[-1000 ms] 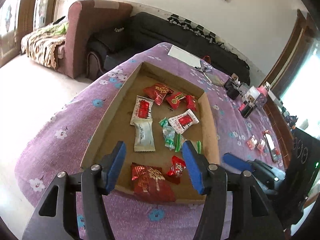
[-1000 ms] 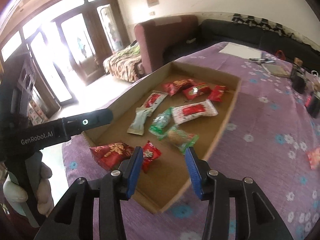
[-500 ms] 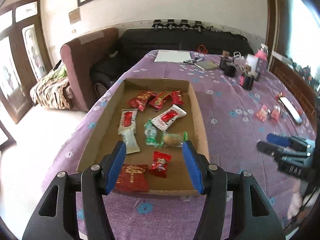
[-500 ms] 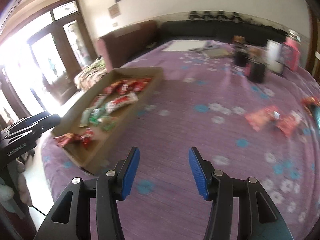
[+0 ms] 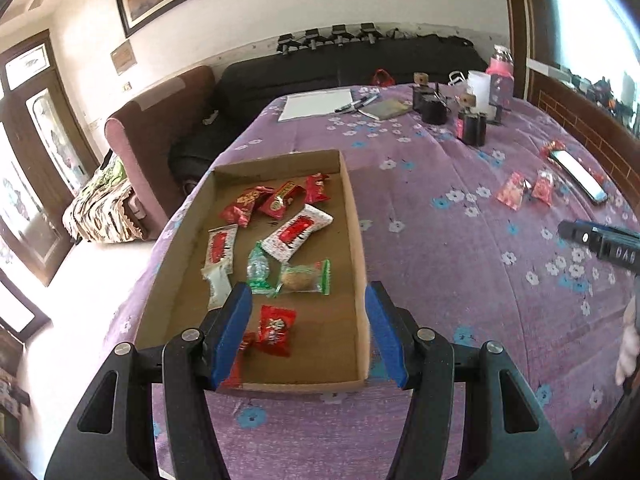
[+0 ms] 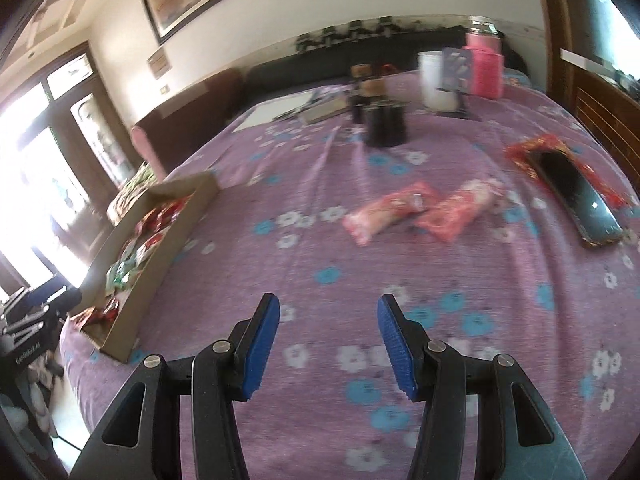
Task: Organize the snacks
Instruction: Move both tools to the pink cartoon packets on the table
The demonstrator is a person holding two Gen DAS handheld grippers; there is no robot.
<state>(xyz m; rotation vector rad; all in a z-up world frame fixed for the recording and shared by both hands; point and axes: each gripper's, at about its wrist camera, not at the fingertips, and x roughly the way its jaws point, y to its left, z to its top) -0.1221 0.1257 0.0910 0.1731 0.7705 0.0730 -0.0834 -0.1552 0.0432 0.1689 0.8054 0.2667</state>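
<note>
The left gripper (image 5: 308, 332) hangs over the near end of the cardboard tray (image 5: 356, 240), its blue pads apart with nothing gripped between them. Just beyond the pads, inside the tray, lies a small red candy (image 5: 275, 331). Farther in sit a green-edged packet with a round biscuit (image 5: 306, 278), a clear green wrapper (image 5: 259, 270) and a white sachet (image 5: 218, 286). Past these lie a white packet with a red label (image 5: 298, 232) and another white and red packet (image 5: 219, 246), then three red wrappers (image 5: 276, 200) near the tray's far wall.

The right gripper (image 6: 325, 346) is well to the right of the tray (image 6: 160, 256), above the bare purple flowered cloth (image 6: 320, 240). Its jaws stand moderately apart and hold nothing. Beyond it, well clear of the tray, two pink snack packets (image 6: 424, 210) lie side by side on the cloth. To their right a dark phone (image 6: 576, 196) rests on a red packet (image 6: 536, 148). Farther still from the tray stand black cylinders (image 6: 384, 120), a white cup (image 6: 438, 80) and a pink container (image 6: 486, 68); the view here is blurred.
</note>
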